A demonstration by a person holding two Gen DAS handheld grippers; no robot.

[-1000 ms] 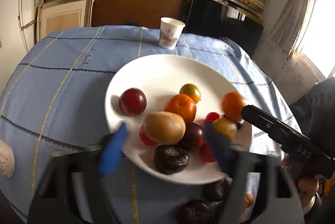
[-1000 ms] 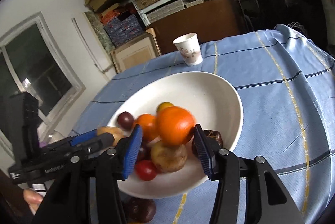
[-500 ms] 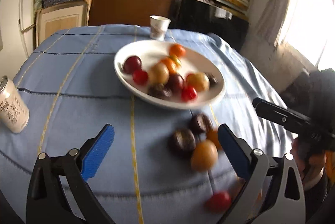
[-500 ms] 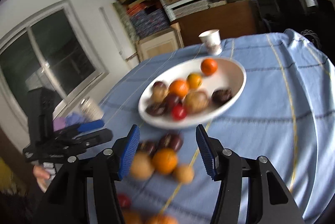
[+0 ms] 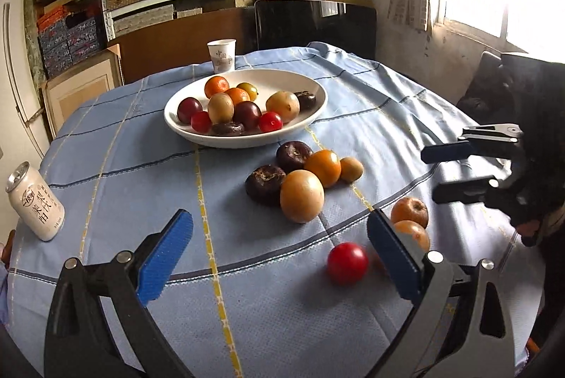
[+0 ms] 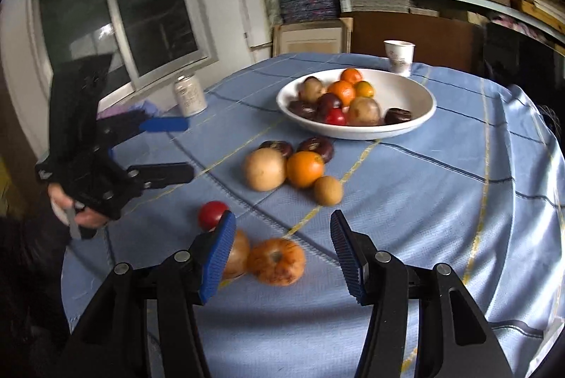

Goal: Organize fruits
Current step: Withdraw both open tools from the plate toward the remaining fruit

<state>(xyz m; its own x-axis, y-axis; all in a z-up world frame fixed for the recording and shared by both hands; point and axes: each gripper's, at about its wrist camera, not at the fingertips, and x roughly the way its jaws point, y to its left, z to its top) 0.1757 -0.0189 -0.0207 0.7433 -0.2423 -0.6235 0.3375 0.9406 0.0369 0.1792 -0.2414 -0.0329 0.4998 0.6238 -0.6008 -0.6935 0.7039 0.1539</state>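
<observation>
Round table under a blue checked cloth (image 5: pixel 116 145), with a wide white ceramic bowl (image 5: pixel 317 102) sitting upright toward the far side, full of mixed fruit. Loose round fruit (image 5: pixel 302 196) sits clustered nearer. Left gripper (image 5: pixel 279 251) just spread wide, right gripper (image 6: pixel 282 251) half open, both holding nothing, clear of the small red tomato (image 5: pixel 347 262).

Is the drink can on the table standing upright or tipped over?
Upright: the drink can stands on its base on the tablecloth, its top facing up.
</observation>
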